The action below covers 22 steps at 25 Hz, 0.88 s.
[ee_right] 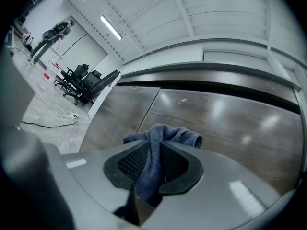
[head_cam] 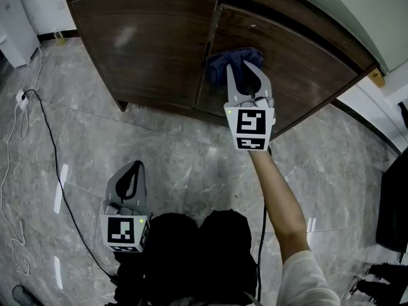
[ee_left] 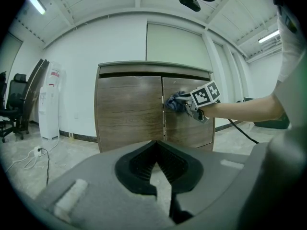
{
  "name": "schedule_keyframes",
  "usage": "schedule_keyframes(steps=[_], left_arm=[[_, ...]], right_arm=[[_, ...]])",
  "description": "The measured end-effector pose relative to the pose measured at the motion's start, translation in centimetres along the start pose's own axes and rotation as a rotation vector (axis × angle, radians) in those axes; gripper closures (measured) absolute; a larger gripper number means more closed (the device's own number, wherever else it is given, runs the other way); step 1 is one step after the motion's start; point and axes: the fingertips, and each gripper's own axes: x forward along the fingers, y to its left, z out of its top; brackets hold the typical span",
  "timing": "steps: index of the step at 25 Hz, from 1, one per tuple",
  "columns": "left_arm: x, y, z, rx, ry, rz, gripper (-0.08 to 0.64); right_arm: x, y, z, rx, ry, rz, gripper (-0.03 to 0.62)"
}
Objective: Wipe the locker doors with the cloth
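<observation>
**Clerk:** Item one, the cloth?

**Checker:** Dark blue cloth (ee_right: 160, 140), bunched. The right hand-held gripper (head_cam: 246, 70) is clamping it between its jaws, with a fold bulging past the tips. It is lying on the right locker door (head_cam: 299, 69), just beside the seam with the left locker door (head_cam: 153, 40), in the panel's upper half. It appears to be pressing on the wood, though the angle is leaving true contact unconfirmed.

**Clerk:** Item two, the other hand-held gripper?

**Checker:** The left hand-held gripper (head_cam: 132, 178) is hanging low over the floor (head_cam: 191, 164), well apart from the doors. Its jaws are meeting at the tips with nothing between them.

**Clerk:** Surroundings?

**Checker:** Both doors of the brown wood-grain locker are sitting closed. A black cable (head_cam: 54, 152) is trailing across the grey marbled floor to a white socket block (head_cam: 21, 98). A white dispenser (ee_left: 50, 102) and a black office chair (ee_left: 10, 102) are standing off to the locker's left.

**Clerk:** Step in hand?

**Checker:** By my judgement, wiping is under way on the right door, near its inner edge. Nothing is showing how much of either panel is done.

**Clerk:** Next move?

**Checker:** Probably it is calling for steady pressure that keeps the cloth, not the hard jaw tips, on the veneer. Strokes would be running across the right panel, then crossing the seam onto the left door.
</observation>
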Motion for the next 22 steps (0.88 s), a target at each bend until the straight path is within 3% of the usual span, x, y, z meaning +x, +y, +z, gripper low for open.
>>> schedule_keyframes(steps=[22], left_arm=[[0.0, 0.0, -0.6, -0.006, -0.001, -0.008, 0.557]], right_arm=[[2.5, -2.7, 11.4, -0.007, -0.186, -0.063, 0.509]])
